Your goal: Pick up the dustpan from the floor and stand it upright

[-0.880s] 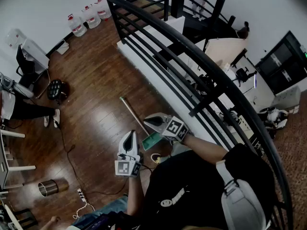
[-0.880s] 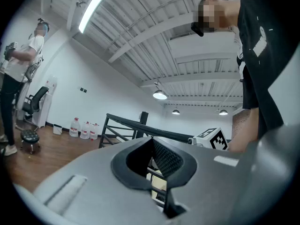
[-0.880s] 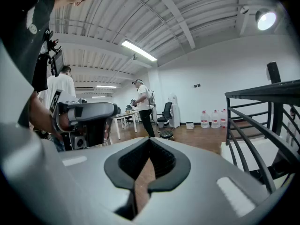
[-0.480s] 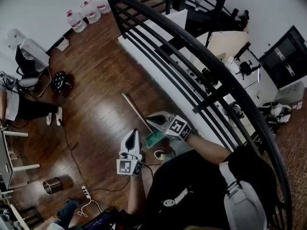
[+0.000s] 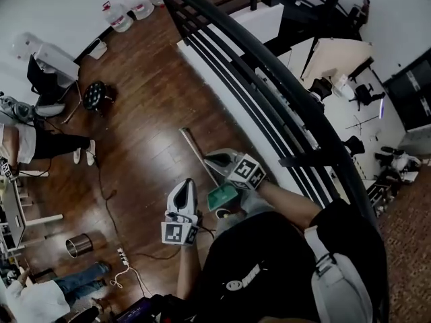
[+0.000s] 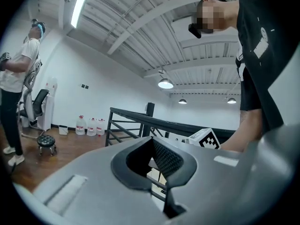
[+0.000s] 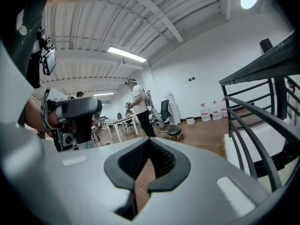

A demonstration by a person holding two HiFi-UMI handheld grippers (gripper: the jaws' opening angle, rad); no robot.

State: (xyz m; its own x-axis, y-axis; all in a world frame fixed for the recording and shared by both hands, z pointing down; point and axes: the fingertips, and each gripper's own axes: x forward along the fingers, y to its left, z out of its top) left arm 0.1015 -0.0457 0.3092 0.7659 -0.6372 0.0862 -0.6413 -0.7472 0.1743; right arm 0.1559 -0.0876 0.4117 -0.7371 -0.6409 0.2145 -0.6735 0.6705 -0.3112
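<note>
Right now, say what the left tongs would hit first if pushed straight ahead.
Most likely the railing: it stands dead ahead of the left tongs, with nothing seen in between, though its distance is unclear.

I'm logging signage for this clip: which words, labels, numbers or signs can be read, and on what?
Nothing is readable.
White print on the person's black T-shirt: too blurred.
Labels on the clear plastic water jugs: too small.
Black-and-white square markers on the white cubes: patterns, no words.
</note>
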